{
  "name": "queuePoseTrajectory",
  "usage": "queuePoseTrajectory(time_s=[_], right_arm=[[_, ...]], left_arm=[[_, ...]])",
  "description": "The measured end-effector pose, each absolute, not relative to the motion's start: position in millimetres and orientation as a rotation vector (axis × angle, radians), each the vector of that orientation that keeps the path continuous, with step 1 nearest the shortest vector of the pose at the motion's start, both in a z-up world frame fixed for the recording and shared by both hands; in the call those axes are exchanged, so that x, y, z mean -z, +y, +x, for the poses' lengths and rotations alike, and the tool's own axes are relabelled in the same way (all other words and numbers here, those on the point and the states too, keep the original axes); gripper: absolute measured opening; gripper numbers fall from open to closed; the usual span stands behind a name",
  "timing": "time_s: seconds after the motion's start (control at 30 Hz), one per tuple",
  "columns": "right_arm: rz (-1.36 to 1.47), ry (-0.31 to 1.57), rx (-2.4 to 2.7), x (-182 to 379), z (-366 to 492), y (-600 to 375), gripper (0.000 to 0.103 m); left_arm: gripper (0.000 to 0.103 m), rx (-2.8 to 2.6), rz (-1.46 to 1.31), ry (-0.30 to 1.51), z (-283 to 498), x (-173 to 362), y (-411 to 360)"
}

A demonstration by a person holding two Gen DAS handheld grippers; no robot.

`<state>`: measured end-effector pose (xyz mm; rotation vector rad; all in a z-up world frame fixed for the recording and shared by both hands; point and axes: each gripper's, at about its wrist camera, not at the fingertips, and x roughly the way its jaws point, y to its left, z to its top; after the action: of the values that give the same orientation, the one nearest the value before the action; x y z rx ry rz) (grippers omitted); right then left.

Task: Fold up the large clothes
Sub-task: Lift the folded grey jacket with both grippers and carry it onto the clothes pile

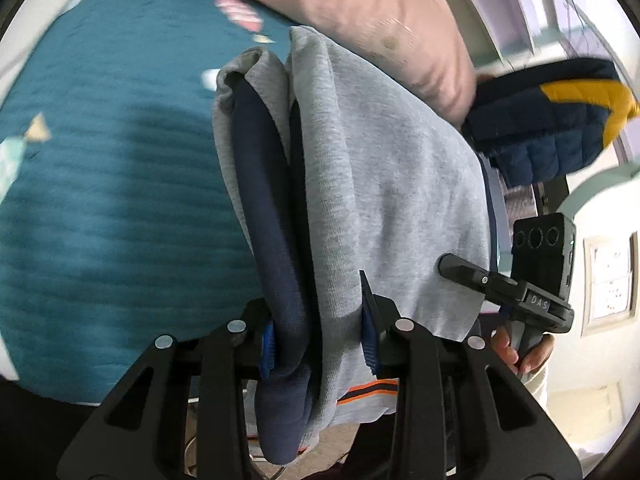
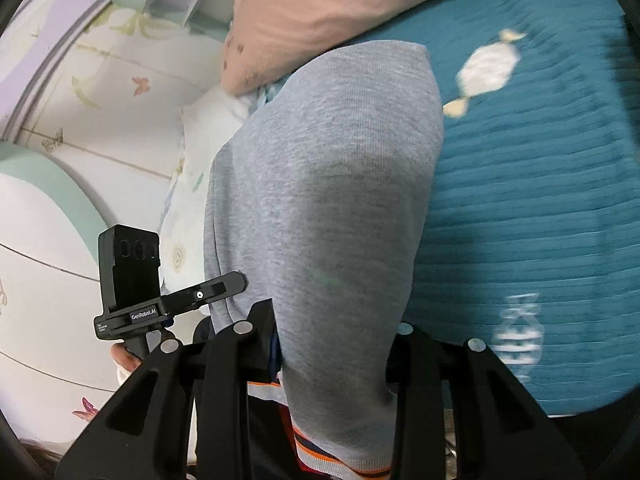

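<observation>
Left gripper (image 1: pixel 320 344) pinches the grey knit sweatshirt (image 1: pixel 372 184), navy lining visible only here; right gripper (image 2: pixel 332 344) clamps it too; teal quilted bedspread (image 2: pixel 540 200) lies open beyond.

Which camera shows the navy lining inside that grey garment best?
The left wrist view: the grey garment is bunched in the left gripper, so its navy lining faces the camera. The right wrist view shows mostly the grey outside and, lower down, a striped hem.
</observation>
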<state>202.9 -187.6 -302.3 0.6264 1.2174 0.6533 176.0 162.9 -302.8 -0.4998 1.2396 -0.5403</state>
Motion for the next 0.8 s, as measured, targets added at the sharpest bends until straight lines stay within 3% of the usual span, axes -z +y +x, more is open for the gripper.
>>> queuePoseTrajectory(time_s=[0.8], right_arm=[[0.623,0.962,-0.266,187,181,-510,0.030]], left_arm=[[0.032,0.901,-0.230,1.163,223,201,-181]])
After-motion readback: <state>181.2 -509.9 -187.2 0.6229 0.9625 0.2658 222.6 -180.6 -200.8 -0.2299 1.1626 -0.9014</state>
